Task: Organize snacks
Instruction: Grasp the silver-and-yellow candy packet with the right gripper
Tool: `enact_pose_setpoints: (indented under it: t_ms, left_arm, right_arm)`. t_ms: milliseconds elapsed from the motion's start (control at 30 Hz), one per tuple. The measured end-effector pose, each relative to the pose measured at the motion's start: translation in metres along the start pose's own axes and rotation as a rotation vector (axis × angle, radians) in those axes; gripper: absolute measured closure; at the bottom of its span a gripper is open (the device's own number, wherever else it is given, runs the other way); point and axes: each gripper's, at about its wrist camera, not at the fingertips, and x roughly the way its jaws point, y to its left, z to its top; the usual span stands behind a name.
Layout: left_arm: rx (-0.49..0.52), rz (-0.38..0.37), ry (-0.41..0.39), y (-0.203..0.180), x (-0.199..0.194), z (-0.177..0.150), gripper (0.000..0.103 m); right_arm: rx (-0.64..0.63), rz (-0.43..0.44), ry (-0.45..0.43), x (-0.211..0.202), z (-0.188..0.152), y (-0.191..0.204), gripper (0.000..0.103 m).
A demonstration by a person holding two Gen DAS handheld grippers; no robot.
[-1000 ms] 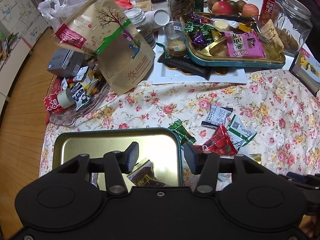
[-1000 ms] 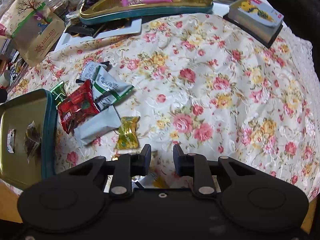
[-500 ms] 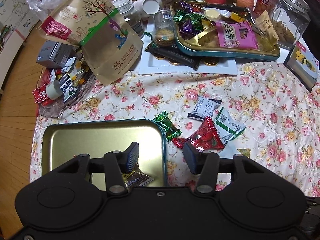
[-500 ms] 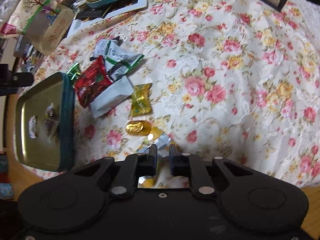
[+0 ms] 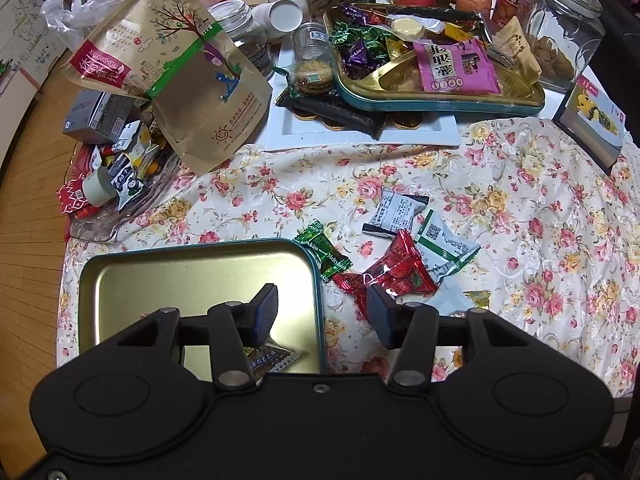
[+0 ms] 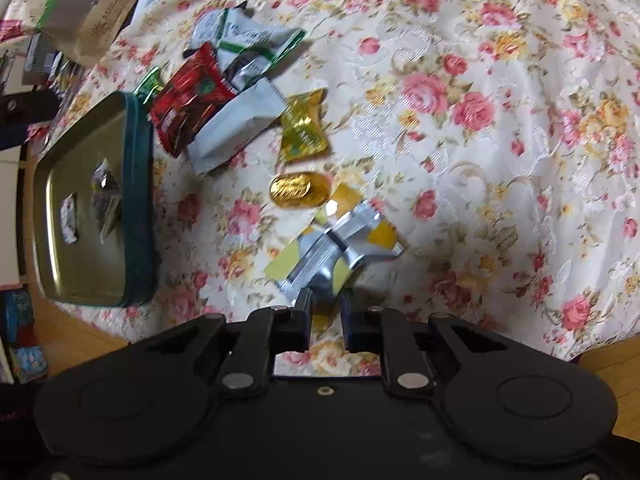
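Over on the left, the left gripper (image 5: 322, 312) hangs with jaws wide apart and nothing between them, its left finger over the tin (image 5: 120, 280) and its right finger over the cloth (image 5: 520, 208). Under that left finger a dark packet (image 5: 272, 358) already lies in the tin; the right view shows two or three wrappers (image 6: 90, 208) in there, so the sorting looks barely begun. Just ahead of the right finger sits the loose pile: green candy (image 5: 324, 254), red packet (image 5: 394, 272), two white packets (image 5: 444, 246).

Across to the right gripper (image 6: 325, 314): jaws nearly together, pinching the near edge of a silver-and-yellow wrapper (image 6: 340, 248), which looks lifted off the cloth. Ahead of its jaws wait a gold coin (image 6: 298, 190) and a gold candy (image 6: 304, 128). By my count, most pieces are still out.
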Motion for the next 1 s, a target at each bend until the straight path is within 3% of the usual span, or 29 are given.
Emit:
enact_pose_setpoints:
  t_ms: [333, 533, 733, 1000]
  left_arm:
    - [-0.023, -0.028, 0.011, 0.006, -0.001, -0.001, 0.046]
    - [-0.048, -0.038, 0.004, 0.015, -0.004, -0.001, 0.046]
    - [-0.052, -0.028, 0.012, 0.02, -0.002, -0.005, 0.046]
    - [-0.063, -0.023, 0.013, 0.026, -0.002, -0.008, 0.046]
  right_arm:
    - [0.067, -0.049, -0.131, -0.009, 0.032, -0.009, 0.084]
    - [-0.002, -0.039, -0.139, -0.013, 0.027, 0.005, 0.08]
    - [-0.079, -0.082, -0.126, -0.004, 0.013, 0.022, 0.074]
    - [0.036, -0.064, -0.107, 0.004, 0.017, 0.027, 0.073]
